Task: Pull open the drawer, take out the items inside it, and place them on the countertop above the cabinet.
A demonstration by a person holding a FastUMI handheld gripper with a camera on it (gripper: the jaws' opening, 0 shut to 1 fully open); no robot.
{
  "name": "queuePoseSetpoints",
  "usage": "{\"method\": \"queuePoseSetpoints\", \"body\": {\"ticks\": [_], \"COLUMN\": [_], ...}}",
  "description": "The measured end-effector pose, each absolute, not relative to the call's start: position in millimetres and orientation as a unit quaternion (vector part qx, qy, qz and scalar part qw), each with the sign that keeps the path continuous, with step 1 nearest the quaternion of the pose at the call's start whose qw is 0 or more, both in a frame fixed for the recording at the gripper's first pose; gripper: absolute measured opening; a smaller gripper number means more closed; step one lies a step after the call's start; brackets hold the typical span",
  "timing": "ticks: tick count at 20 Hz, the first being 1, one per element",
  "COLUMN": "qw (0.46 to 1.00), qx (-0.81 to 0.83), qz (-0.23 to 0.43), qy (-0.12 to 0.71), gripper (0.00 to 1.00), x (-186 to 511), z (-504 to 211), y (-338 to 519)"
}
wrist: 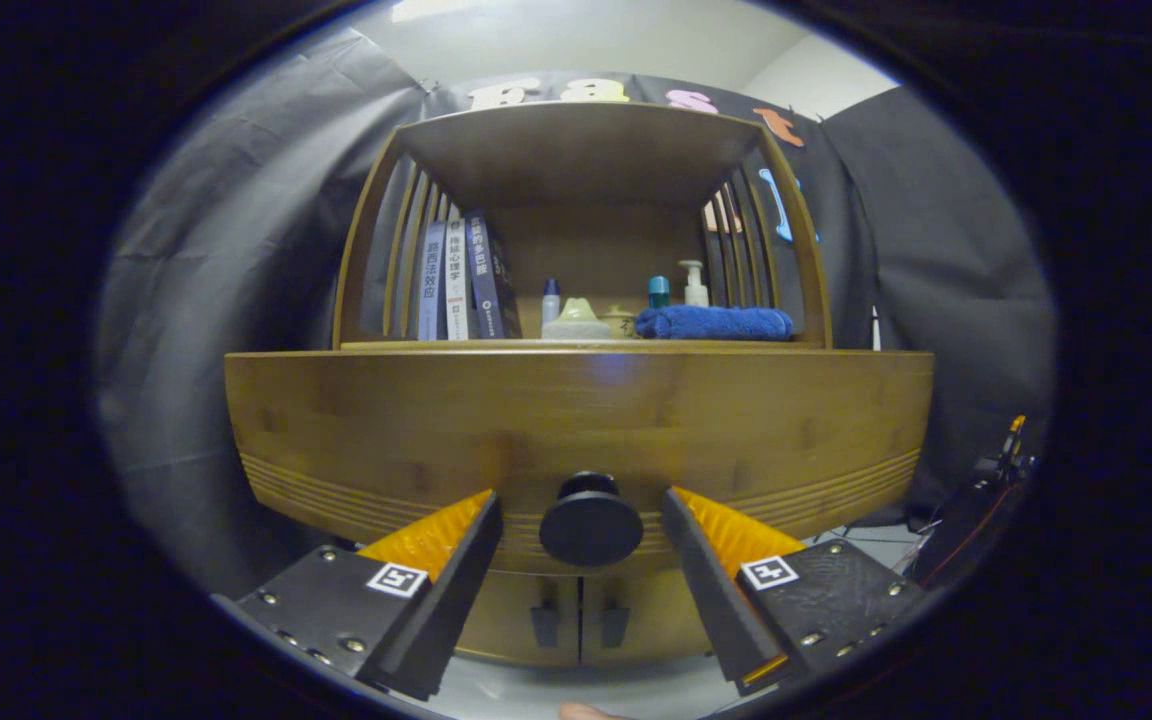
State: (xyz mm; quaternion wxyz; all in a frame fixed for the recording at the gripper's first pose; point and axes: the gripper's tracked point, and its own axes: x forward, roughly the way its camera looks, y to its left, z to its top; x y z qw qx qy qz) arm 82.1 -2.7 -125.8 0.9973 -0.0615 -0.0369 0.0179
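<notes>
We saw the cabinet straight ahead of us, its wide wooden drawer front closed and spanning most of the scene. The drawer's round dark knob sat low on the front, in the middle, and it lay between the two fingers of the tool. The fingers stood apart, one on each side of the knob, with a gap showing on both sides; they pressed on nothing and held nothing. We could not tell whether the fingertips reached the drawer front or stopped just short of it.

Below the drawer we saw two small doors with dark handles side by side. Above the drawer lay the worktop, roofed by a shelf frame with slatted sides. On the worktop a few books stood upright at the left. A folded blue towel lay at the right. Between them stood a pale lidded dish, a small bottle behind it, a small jar, a teal-capped bottle and a white pump bottle behind the towel.

Dark cloth hung behind and to both sides of the cabinet. Some dark gear with cables stood low at the right.
</notes>
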Motion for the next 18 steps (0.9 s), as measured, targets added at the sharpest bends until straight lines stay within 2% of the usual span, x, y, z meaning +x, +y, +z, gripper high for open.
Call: {"method": "queuePoseSetpoints", "body": {"ticks": [18], "qw": [0.998], "qx": [-0.05], "qz": [0.005], "qy": [0.023], "gripper": [0.99], "x": [134.7], "z": [-128.6], "y": [11.1]}}
